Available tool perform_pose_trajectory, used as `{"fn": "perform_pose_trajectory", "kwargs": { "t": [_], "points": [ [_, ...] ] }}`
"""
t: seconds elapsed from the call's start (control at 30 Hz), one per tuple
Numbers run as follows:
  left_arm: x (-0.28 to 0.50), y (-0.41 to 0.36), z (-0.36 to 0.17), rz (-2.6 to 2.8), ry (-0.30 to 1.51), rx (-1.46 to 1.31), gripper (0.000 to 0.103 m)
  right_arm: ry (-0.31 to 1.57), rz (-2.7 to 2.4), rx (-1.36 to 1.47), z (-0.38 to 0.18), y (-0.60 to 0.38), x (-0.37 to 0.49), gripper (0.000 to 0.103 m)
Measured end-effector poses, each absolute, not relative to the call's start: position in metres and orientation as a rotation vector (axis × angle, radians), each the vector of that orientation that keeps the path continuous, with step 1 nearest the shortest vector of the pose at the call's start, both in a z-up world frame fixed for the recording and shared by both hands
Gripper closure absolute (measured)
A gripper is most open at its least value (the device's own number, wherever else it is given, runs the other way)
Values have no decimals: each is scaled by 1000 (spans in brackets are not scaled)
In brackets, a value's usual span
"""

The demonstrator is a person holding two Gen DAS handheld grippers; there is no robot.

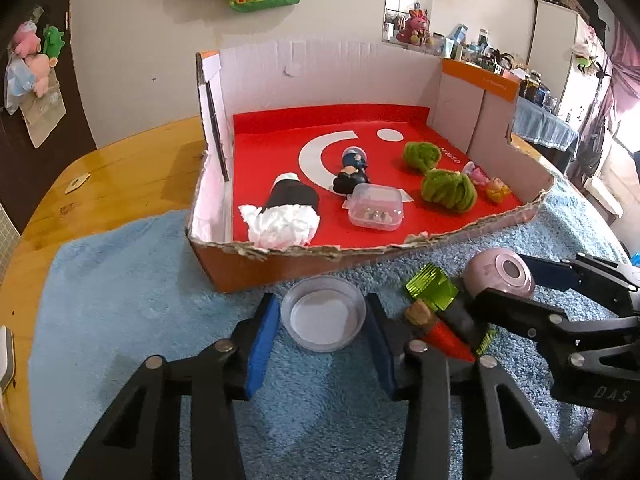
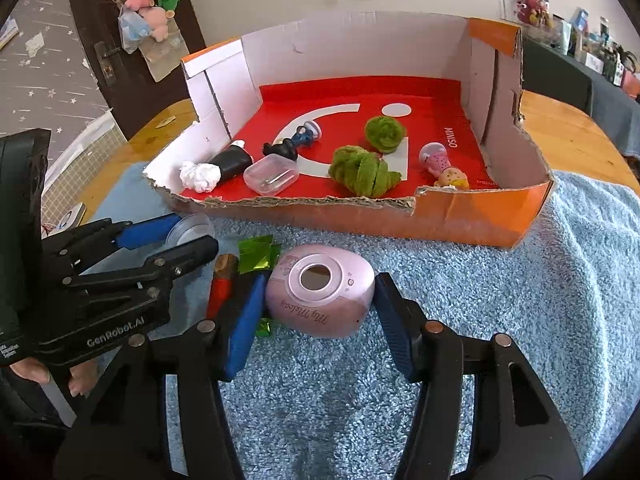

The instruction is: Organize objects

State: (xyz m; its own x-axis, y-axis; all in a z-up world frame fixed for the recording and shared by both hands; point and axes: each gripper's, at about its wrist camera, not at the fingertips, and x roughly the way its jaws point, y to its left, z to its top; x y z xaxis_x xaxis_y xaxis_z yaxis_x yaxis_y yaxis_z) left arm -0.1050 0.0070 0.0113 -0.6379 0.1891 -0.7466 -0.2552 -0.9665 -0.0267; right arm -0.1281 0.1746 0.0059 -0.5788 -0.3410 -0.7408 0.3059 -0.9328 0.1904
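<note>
A wooden counter (image 1: 120,176) carries a blue towel (image 1: 120,300), and on the towel sits a low cardboard box (image 2: 460,220) with a torn front edge and a red floor.

The left gripper (image 1: 322,320) points down at the towel just in front of the box. Its blue-padded jaws stand on either side of a small clear round dish (image 1: 323,318); the pads are right at the dish's rim, and it is hard to tell whether they press on it or only frame it.

The right gripper (image 2: 320,312) is beside it, to the right. A pink oval case (image 2: 320,292) with a round window on top lies on the towel between its jaws. The left pad is against the case's side; the right pad is at its other end, with firm contact not clear.

Between the two grippers, on the towel, lie a green foil wrapper (image 2: 258,258) and a red cone (image 2: 221,292) with a cork-like top, touching each other.

Inside the box: a black tube (image 2: 232,162) with crumpled white tissue (image 2: 200,176) at its end on the left, a clear plastic case (image 2: 272,174) beside it, a small blue figure (image 2: 296,140) behind that, two green fuzzy bundles (image 2: 362,170) in the middle, and a small pink figure (image 2: 442,164) on the right.

A person's fingers (image 2: 80,380) show under the left gripper's handle.
</note>
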Motion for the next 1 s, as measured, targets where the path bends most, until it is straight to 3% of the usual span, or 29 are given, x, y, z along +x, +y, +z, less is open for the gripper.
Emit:
{"fn": "perform_pose_trajectory", "kwargs": {
  "t": [1.0],
  "points": [
    [-60, 11, 53, 2636, 65, -1029, 61, -93, -2492, 1080, 38, 184, -103, 49]
  ]
}}
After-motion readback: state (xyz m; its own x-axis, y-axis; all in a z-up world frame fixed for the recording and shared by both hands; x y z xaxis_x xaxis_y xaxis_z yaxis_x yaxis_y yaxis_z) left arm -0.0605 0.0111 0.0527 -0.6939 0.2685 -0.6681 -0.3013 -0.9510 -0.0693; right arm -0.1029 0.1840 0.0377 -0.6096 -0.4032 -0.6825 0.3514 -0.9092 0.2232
